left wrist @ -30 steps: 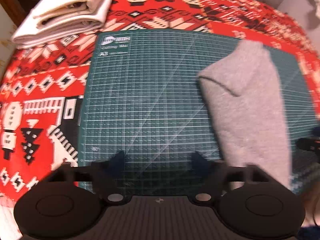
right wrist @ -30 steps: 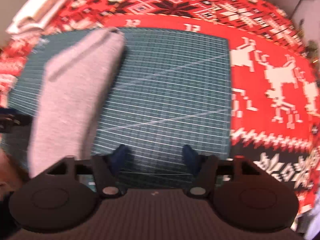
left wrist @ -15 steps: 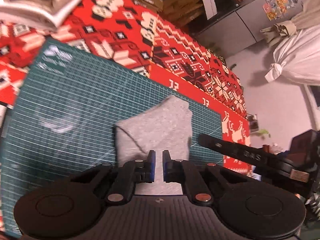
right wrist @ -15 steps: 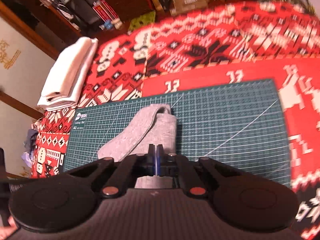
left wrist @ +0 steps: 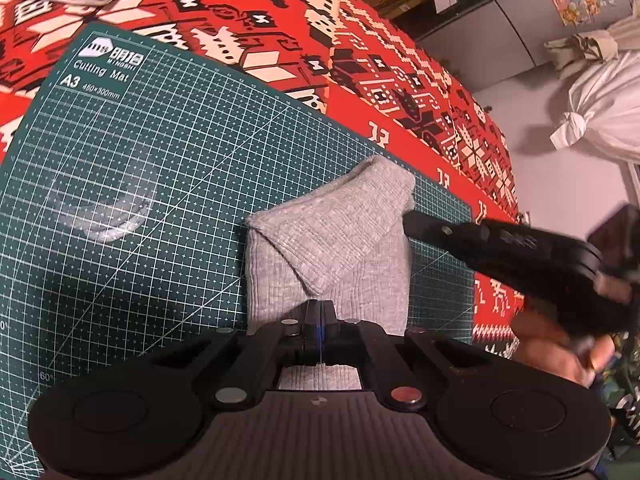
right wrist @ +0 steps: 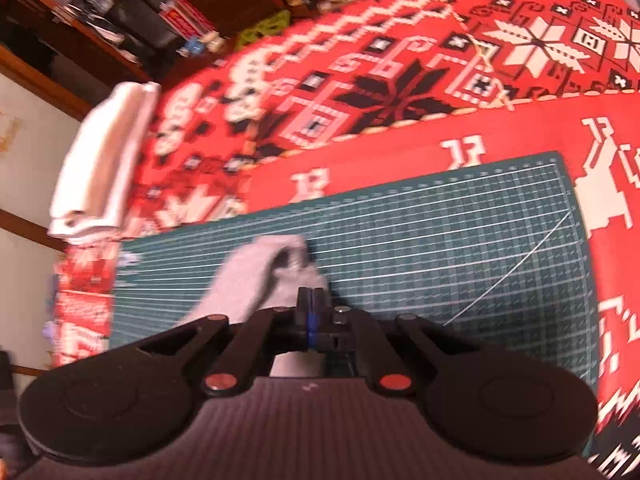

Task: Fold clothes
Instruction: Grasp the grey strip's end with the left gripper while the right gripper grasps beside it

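Two grippers, one garment: both are working the same grey knit piece right now.
Tablecloth: red patterned one, covers the whole surface, everything sits on it.
Cutting mat: green gridded A3 mat on the cloth, basically the folding station.
Folded stack: pale cloth, already folded, parked off the mat's far-left corner. Looks like finished work to me, though I can't tell how many pieces are in it.
Grey garment: ribbed knit on the right half of the mat, already narrowed into a long strip, with its far end turned back over itself as a slanted flap. I can't say what kind of garment it is.
Left gripper: fingers pressed together at the near part of the strip, looks like it's pinching the fabric.
Right gripper: jaws also together, right over the grey knit; blurry, so I can't tell whether cloth is actually caught.
Progress guess: roughly mid-fold on this piece. Lengthwise folds look done.
Left to do: probably bring the ends together into a compact packet, then move it over by the pale stack.
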`<state>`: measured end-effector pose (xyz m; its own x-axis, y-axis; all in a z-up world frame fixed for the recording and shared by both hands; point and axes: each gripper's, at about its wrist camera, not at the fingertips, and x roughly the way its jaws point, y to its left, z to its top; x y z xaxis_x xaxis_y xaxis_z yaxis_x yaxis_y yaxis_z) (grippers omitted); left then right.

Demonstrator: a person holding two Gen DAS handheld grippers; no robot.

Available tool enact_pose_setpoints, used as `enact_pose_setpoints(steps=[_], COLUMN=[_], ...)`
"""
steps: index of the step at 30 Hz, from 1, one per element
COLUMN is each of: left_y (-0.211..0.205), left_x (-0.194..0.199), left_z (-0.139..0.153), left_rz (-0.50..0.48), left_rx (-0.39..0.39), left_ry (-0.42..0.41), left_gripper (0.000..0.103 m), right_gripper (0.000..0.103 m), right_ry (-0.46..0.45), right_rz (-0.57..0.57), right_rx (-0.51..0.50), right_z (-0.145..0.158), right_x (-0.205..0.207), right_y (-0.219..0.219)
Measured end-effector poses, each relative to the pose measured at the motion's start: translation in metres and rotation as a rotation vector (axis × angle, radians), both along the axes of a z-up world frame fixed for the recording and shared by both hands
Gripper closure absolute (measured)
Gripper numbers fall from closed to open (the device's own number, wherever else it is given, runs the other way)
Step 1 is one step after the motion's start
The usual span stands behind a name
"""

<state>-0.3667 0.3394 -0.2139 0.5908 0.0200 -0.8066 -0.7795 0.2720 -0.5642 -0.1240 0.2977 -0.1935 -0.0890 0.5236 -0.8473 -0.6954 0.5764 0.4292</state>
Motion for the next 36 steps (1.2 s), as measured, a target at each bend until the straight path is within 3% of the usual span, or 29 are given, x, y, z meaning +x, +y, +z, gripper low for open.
enact_pose_setpoints(steps=[6,11,17,21,23,33,36], left_y=[-0.003,-0.01,-0.023,-0.028,-0.029,-0.026,-0.026], left_x=[-0.004,-0.008,-0.025,-0.039,-0.044,-0.049,-0.043], left_z=[0.004,0.012,0.021,0.022,0.021,0.003,-0.008], left_rz=[-0.002,-0.002,0.024,0.083,0.108,0.149,0.138], left_rx=[0.012,0.027,0.046,0.071,0.078,0.088,0.083], left_ry=[0.004,-0.022,-0.049,-0.032,-0.026,-0.053,-0.047], left_gripper=[0.101,0.1,0.096,0.08,0.075,0.073,0.074], right_gripper=[0.102,0.096,0.092,0.085,0.076,0.077,0.084], right_ry=[0.09,0.174,0.208,0.272,0.286,0.227,0.202], right_rz=[-0.054,-0.029,-0.011,-0.03,-0.038,-0.004,0.005], right_rx=[0.071,0.116,0.154,0.159,0.157,0.144,0.149], right_z=[0.006,0.012,0.011,-0.004,-0.011,-0.021,-0.022], right_x=[0.014,-0.004,-0.024,-0.024,-0.025,-0.032,-0.035], right_y=[-0.023,-0.052,-0.087,-0.099,-0.1,-0.078,-0.075])
